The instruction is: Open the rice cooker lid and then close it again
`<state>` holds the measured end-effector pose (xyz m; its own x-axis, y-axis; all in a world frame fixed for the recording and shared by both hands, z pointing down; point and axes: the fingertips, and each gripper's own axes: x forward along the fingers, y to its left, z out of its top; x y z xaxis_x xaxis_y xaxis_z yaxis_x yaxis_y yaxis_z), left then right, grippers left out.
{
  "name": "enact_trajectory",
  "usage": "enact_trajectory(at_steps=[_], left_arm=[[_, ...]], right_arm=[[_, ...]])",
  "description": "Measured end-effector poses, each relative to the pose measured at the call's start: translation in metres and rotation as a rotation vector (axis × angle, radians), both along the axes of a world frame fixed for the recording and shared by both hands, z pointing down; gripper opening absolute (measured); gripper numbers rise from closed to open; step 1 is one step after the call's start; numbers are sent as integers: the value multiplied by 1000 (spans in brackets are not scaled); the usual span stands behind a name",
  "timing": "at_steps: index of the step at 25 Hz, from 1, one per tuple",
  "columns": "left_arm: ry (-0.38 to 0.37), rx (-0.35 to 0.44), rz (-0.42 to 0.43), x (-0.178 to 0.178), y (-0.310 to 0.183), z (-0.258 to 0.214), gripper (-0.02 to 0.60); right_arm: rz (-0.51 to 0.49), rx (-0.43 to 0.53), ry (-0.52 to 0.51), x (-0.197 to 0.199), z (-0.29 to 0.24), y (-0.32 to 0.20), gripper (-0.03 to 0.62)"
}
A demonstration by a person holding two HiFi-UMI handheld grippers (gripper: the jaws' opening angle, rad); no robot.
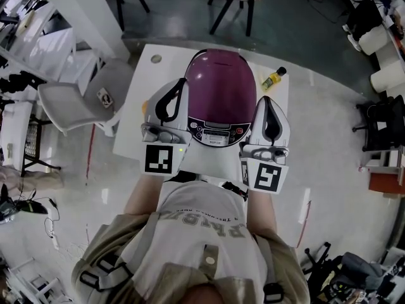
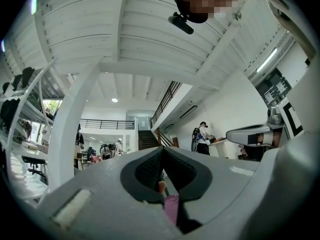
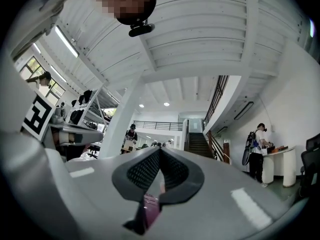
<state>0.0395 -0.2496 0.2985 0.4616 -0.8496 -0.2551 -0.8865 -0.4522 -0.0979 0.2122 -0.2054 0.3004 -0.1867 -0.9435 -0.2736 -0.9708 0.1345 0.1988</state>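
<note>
"On the white square table (image 1: 171,56), dead ahead at my twelve o'clock, stands the round white rice cooker (image 1: 220,135). Its glossy purple domed lid (image 1: 220,84) is down flat on the body."

"And your grippers?"

"My left gripper (image 1: 179,87) is at the cooker's eight o'clock and my right gripper (image 1: 267,103) at its four o'clock. Both sit just beside the body and point a little upward. On each the jaws are pressed together with nothing caught between the pads."

"So where does the job stand?"

"A lid that's down fits a cooker waiting to be opened, and just as well one that has been opened and shut again, so I can't tell which. Either way, I judge the same care applies. Work on the lid and its catch, not the silver control panel (image 1: 218,132) at six o'clock. Keep the body from skidding on the smooth tabletop, and see the lid seated evenly all round the rim."

"What's inside?"

"With the lid down the pot is hidden, so I can't say whether it holds anything. One other container lies at the cooker's two o'clock — a small yellow bottle with a dark cap (image 1: 274,78), on its side and well apart from my right gripper. I can't make out its contents. A white plastic chair (image 1: 79,103) stands at the table's nine o'clock."
</note>
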Motion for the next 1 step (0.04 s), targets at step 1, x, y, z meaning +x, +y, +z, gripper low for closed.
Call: enact_trajectory(at_steps=[1], left_arm=[[1, 0, 0, 0, -1, 0, 9]], right_arm=[[-1, 1, 3, 0, 0, -1, 0]])
